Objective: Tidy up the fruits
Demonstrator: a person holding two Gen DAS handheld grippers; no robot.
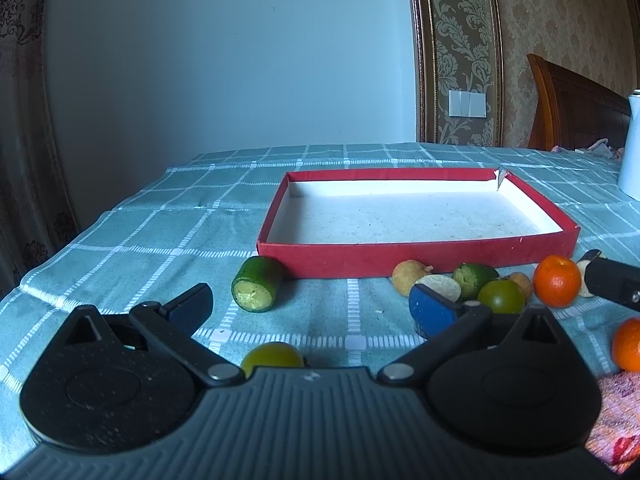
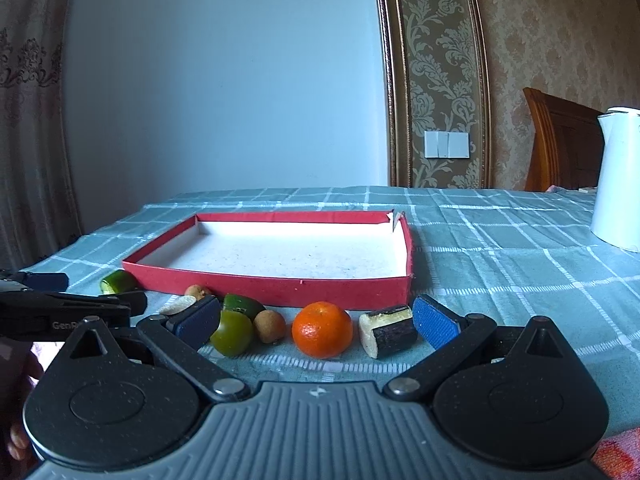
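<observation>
A shallow red box (image 1: 416, 258) (image 2: 280, 290) with a white floor lies empty on the checked cloth. Fruits lie along its near wall: a cut green piece (image 1: 258, 283) (image 2: 117, 281), a green round fruit (image 1: 501, 297) (image 2: 232, 333), a tan longan (image 2: 270, 326), an orange mandarin (image 1: 557, 281) (image 2: 322, 329) and a dark-skinned white-fleshed piece (image 2: 387, 331). Another green fruit (image 1: 273, 357) sits right under my left gripper (image 1: 310, 312), which is open and holds nothing. My right gripper (image 2: 316, 322) is open too, its fingers spanning the mandarin and nearby fruits without touching them.
A white kettle (image 2: 618, 184) stands at the right on the teal checked tablecloth (image 2: 500, 248). A second mandarin (image 1: 628, 345) and a pink patterned cloth (image 1: 618, 420) lie near right. A wooden headboard (image 2: 560, 144) rises behind the table. The table's left edge drops away near the curtain.
</observation>
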